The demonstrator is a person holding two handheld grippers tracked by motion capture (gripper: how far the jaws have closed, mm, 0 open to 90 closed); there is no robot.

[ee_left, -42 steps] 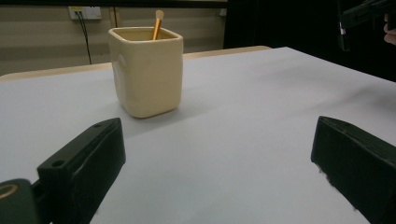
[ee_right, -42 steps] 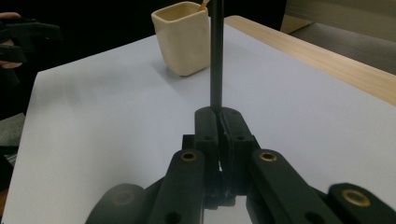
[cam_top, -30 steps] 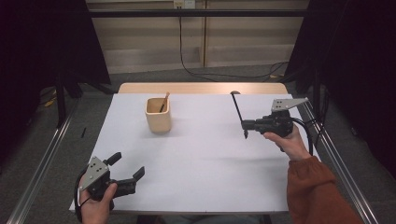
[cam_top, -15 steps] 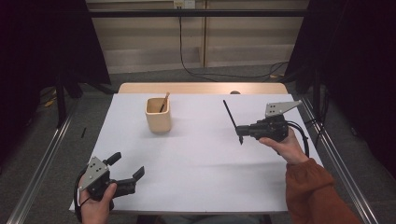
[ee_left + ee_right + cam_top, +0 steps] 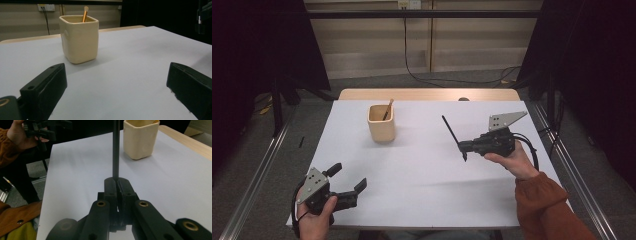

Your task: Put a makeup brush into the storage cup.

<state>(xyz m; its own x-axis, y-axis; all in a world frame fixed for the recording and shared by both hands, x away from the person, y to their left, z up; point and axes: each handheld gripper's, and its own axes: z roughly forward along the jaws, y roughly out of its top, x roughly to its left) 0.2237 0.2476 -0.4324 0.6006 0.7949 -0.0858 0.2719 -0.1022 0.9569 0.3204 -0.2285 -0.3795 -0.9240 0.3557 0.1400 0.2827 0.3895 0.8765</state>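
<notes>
Black stick (image 5: 453, 136) clamped in right gripper (image 5: 463, 147), slanting up and away across the table, left gripper (image 5: 348, 179) spread empty, white tabletop (image 5: 422, 175), dark curtained room

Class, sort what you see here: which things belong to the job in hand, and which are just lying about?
In the job:
right gripper, shut on the black stick
cream cup
wooden stick in that cup

Lying about:
left gripper, open
floor cable

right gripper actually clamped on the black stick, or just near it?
Touching. The right gripper view shows the right gripper with both jaws pressed together on the black stick, which rises straight out from between the tips.
</notes>
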